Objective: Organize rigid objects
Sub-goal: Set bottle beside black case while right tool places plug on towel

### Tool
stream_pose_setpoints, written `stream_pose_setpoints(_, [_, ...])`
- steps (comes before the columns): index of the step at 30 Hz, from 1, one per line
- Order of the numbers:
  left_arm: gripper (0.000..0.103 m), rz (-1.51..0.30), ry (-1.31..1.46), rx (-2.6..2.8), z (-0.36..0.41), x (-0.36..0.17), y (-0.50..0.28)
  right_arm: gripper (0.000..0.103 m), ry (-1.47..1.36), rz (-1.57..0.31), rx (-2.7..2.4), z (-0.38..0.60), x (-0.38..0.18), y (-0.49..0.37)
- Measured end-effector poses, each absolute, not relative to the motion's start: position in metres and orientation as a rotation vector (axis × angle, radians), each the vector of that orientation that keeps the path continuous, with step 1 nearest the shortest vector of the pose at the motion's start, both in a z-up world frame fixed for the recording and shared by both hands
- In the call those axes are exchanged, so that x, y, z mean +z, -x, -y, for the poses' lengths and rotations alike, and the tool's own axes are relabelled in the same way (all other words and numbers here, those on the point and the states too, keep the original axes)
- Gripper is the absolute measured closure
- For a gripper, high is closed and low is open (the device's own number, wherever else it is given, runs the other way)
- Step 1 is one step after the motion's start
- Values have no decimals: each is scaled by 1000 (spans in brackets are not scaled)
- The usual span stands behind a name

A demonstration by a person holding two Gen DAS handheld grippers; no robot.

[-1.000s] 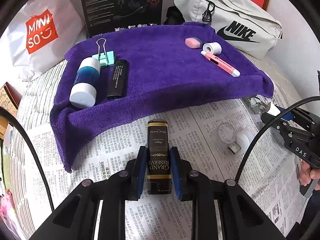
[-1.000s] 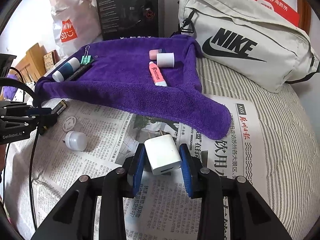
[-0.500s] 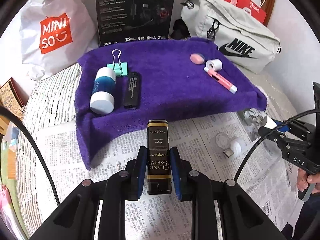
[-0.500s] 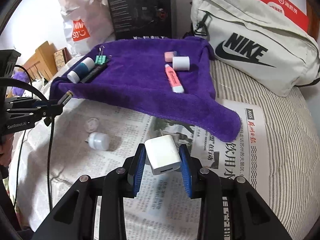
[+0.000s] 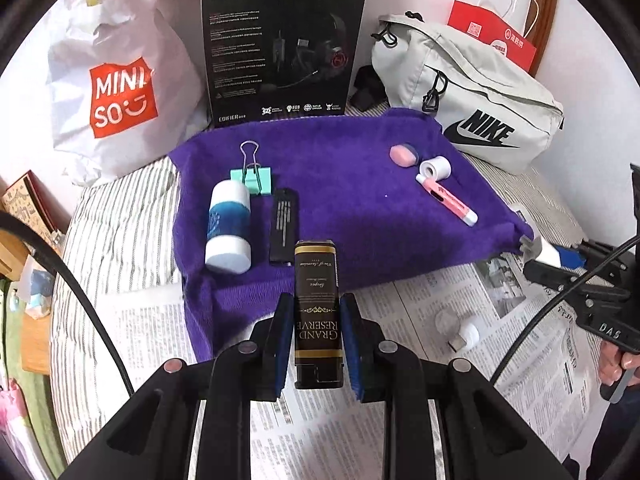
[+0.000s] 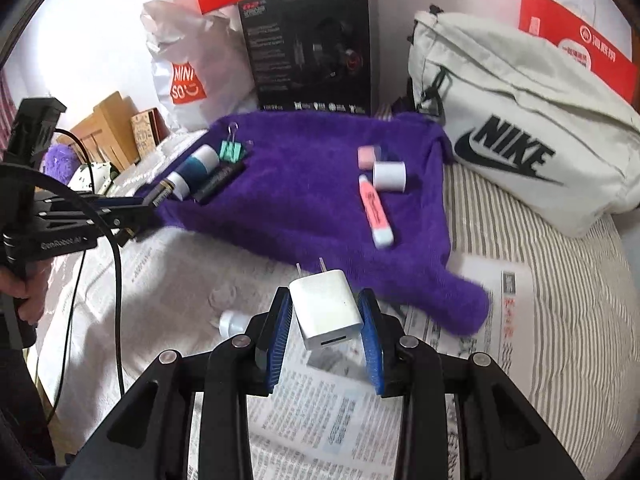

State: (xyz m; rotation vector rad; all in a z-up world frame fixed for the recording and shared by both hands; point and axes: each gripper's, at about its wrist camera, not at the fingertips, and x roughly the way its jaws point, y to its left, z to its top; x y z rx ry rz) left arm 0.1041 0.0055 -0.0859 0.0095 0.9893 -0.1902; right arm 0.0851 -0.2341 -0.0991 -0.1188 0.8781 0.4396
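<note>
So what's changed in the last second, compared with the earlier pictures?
Both grippers have lifted away from the newspaper with their loads: the left gripper stays clamped on the black lighter, the right gripper on the white charger. Everything on the purple towel lies as before.

1. Two tools: the left tool (image 5: 316, 344) and the right tool (image 6: 326, 332).
2. One black lighter (image 5: 318, 308), marked "Grand Reserve".
3. One white charger plug (image 6: 326, 312).
4. One purple towel (image 5: 352, 208).
5. On the towel, one each: green binder clip (image 5: 252, 176), blue-and-white bottle (image 5: 228, 226), black stick (image 5: 284, 226), pink eraser (image 5: 402, 155), white tape roll (image 5: 435, 167), pink highlighter (image 5: 446, 199).
6. One small white bulb (image 5: 466, 334).
7. One Nike bag (image 5: 472, 100).
8. One Miniso bag (image 5: 116, 76).
9. One headset box (image 5: 280, 48).
</note>
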Motion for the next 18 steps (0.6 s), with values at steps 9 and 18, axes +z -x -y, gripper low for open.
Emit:
stream_pose_setpoints(9, [80, -1001, 2, -205, -8, -88, -128, 69, 134, -837, 446, 223, -82, -122])
stream_pose_setpoints(18, [80, -1014, 13, -211, -13, -91, -152, 69, 138, -924, 458, 203, -111, -173])
